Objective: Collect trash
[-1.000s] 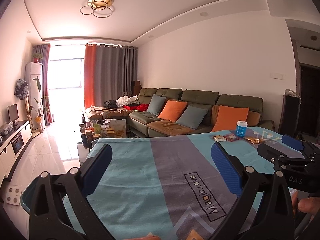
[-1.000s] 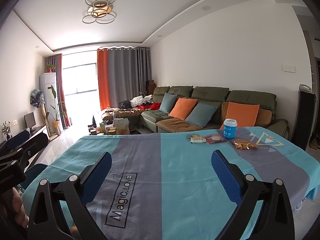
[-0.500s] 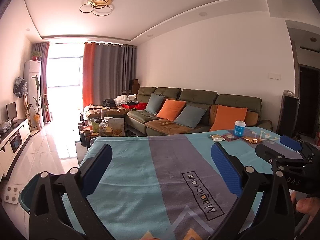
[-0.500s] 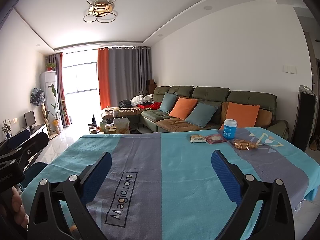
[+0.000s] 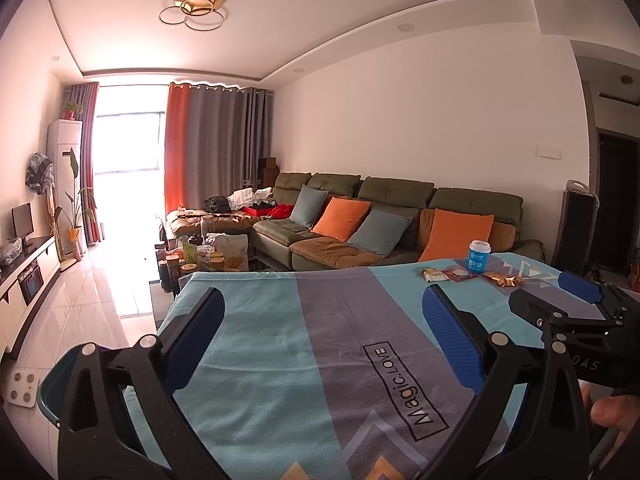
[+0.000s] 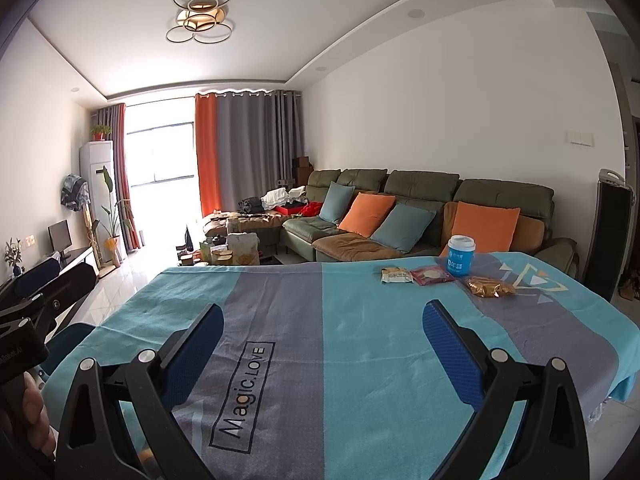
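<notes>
Step in hand, as judged: approach, nothing picked yet. Both tools are held over the near edge of the tabletop [image 6: 360,340], jaws spread wide, nothing between them: left gripper [image 5: 320,344], right gripper [image 6: 322,344]. Trash is grouped near the far right corner: cup [image 6: 461,253], pale wrapper [image 6: 396,275], red wrapper [image 6: 433,274], gold wrapper [image 6: 489,287], all close together, wrappers just beside the cup. Trash lies well apart from both grippers, ahead & to the right; the right gripper is nearer. Next move, as judged: right gripper to be advanced toward the far right corner, jaws kept spread, lowered flat for a wrapper. A teal bin [image 5: 52,392] is seen partly, off the near left corner, likely the drop point
</notes>
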{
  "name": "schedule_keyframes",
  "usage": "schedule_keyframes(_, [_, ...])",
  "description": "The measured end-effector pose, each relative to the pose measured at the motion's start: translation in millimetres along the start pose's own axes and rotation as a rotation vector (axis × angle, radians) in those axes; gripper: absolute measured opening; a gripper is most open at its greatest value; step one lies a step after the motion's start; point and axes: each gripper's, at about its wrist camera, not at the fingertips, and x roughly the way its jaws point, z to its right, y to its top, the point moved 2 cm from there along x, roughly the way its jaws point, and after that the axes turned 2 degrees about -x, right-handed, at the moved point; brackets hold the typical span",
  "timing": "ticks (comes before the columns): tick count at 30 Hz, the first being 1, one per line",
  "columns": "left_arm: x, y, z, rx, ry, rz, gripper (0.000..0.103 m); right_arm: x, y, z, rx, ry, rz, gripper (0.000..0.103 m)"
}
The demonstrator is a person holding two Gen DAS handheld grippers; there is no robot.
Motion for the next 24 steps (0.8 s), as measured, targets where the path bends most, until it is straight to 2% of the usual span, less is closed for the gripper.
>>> schedule_keyframes(15, [5.3,-1.1,-0.2,0.010,0.010,0.013,0.098,11.8,-3.5,9.3,0.015,-0.002,-0.026,0.096])
schedule_keyframes(24, [33.0,2.8,-9.8,0.011,0.031,-0.032,0.098,28.1,-3.9,23.6,0.029,-0.018,-0.053,0.096])
